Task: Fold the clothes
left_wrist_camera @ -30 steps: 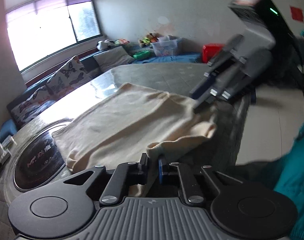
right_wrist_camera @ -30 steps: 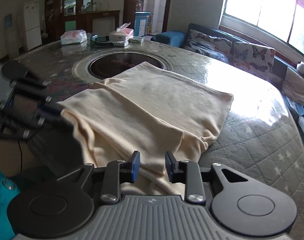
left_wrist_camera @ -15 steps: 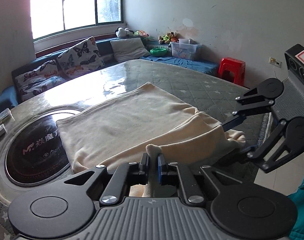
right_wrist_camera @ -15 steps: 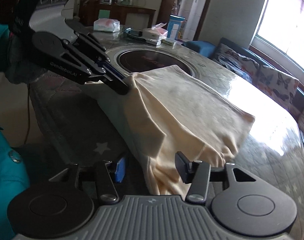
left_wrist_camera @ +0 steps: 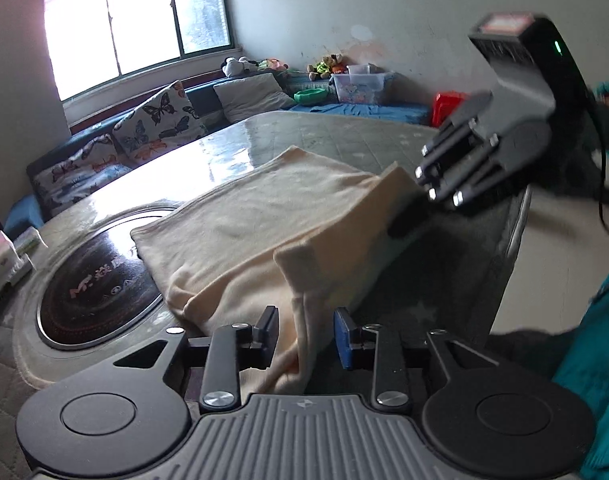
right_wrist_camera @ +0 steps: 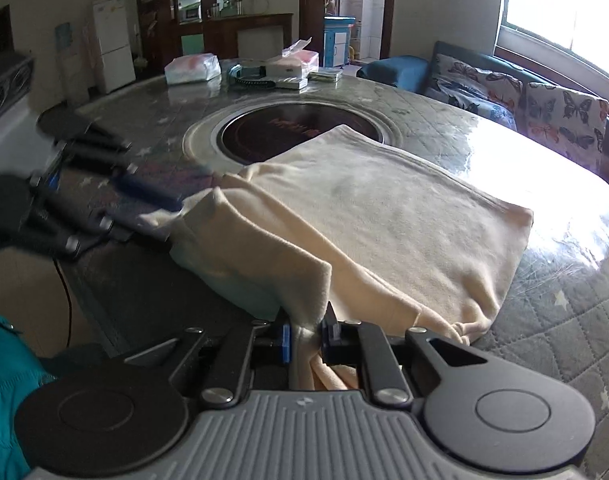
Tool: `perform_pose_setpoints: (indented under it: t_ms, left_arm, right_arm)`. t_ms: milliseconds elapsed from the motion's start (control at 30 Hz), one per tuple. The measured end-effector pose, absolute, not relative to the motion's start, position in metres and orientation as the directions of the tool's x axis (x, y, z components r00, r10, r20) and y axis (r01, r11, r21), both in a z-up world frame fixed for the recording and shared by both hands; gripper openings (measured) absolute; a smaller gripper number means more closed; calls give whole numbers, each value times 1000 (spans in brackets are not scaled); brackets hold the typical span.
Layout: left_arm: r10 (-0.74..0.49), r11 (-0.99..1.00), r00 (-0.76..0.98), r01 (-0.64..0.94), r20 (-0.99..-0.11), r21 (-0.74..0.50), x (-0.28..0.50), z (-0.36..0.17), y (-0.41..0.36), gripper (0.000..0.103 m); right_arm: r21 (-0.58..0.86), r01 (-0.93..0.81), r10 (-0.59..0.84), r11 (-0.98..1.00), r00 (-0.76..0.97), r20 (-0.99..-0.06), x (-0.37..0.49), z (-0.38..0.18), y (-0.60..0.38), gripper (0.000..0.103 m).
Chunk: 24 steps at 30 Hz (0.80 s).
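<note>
The cream garment (left_wrist_camera: 264, 216) lies on the round quilted worktop (right_wrist_camera: 552, 320), its far part flat beside the dark inset hotplate (left_wrist_camera: 100, 284), its near edge lifted off the surface and stretched between the two tools.

Left tool (left_wrist_camera: 304, 336): half a second ago its fingers were pressed together on a fold of the cloth; now they stand spread, with the cloth hanging loose in the gap between them and touching neither pad clearly. In the right wrist view that tool appears blurred at the left, its blue-padded tips at the garment's corner.

Right tool (right_wrist_camera: 306, 338): half a second ago its fingers were wide apart around the hanging hem; now they are drawn in and pinch a bunch of the cream cloth between the blue pad and the black one. In the left wrist view it shows blurred at the upper right, at the raised corner of the garment, which now forms a taut ridge where before it sagged.

A teal sleeve (left_wrist_camera: 596, 360) shows at the edge.
</note>
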<state>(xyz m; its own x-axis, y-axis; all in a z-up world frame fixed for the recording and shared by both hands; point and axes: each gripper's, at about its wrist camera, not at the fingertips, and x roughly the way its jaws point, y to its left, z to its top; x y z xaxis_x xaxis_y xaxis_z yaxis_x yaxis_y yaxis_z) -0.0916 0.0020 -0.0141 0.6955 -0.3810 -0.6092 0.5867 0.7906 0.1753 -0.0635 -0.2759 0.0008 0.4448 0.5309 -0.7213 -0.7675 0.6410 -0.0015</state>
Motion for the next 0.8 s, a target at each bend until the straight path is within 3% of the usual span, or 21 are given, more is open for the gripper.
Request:
perform_pose_setpoints:
  t_ms: [100, 167, 233, 633, 800]
  left_arm:
    - [-347, 774, 710, 585, -613, 240, -100, -22, 0, 30]
    - [-332, 777, 722, 574, -608, 259, -102, -24, 1, 12]
    - [-337, 790, 729, 564, -596, 243, -104, -19, 4, 8]
    - [-403, 820, 736, 554, -544, 141, -164, 29, 21, 6]
    - [-392, 823, 749, 545, -535, 160, -161, 38, 16, 6]
  right_arm:
    - [-6, -763, 530, 646, 454, -717, -65, 3, -276, 11]
    - [-17, -760, 526, 649, 465, -712, -67, 3, -276, 11]
    - [-29, -756, 524, 653, 479, -704, -70, 4, -274, 10]
    - [-64, -825, 571, 562, 443, -691, -127, 41, -288, 10]
    - [-70, -850, 578, 523, 414, -703, -146, 53, -288, 10]
